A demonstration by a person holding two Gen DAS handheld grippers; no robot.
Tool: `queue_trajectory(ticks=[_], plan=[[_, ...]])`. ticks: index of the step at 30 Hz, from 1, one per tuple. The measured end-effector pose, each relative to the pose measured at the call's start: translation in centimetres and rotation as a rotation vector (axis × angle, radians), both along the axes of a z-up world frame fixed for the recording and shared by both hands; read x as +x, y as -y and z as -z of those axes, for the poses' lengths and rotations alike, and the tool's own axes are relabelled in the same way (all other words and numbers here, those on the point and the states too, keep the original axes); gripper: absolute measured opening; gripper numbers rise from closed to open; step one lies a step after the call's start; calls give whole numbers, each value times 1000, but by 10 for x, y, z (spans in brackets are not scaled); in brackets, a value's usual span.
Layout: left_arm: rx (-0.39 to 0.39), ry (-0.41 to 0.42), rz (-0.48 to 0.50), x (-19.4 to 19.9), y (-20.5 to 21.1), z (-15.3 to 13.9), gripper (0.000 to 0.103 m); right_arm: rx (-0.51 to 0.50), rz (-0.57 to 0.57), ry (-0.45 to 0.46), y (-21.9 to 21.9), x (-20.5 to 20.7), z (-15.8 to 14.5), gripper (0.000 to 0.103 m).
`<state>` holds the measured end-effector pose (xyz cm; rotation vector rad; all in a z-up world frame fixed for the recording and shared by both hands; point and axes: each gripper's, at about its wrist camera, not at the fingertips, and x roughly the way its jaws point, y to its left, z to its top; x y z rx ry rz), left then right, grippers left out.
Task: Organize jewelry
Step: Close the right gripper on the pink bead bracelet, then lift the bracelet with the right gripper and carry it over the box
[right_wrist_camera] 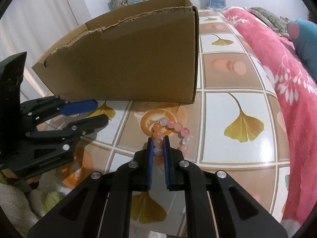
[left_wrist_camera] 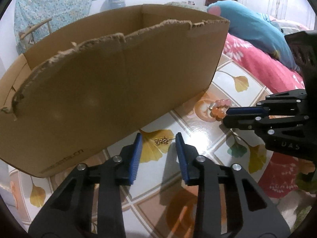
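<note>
Blue pads line the black fingers of both grippers. The right gripper (right_wrist_camera: 158, 140) is clamped on a bead bracelet (right_wrist_camera: 172, 132), two or three of its pink and orange beads being pinched between the pads while the rest of the loop lies on the glossy tabletop (right_wrist_camera: 237, 75) just beyond the fingertips. The left gripper (left_wrist_camera: 158, 138) is held with its jaws apart above a small gold chain (left_wrist_camera: 161, 141), which lies bunched on a printed yellow leaf between the pads; no contact with it can be made out. A torn-edged cardboard box (left_wrist_camera: 111, 83) is seen standing just behind both pieces of jewelry, open at the top. A pink floral blanket (right_wrist_camera: 277, 63) is spread along the table's far side.
</note>
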<state>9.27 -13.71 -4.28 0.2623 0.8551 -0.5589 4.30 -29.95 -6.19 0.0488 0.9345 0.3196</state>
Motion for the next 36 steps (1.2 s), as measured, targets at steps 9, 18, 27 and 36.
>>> queue_trajectory(ticks=[9,18,27,36], plan=[[20,17,16,0,5,1,21,20,2,5,1,2,1,10],[34,15,5,-1,11,1,4,12,4,15,-1,1,1,10],[47,-14,-39,-6,12,-4,1,21,9,21,0,-1,1,10],[30,-25,-52,-12,7,-6,1,115,44,-1,10,1,-5,10]])
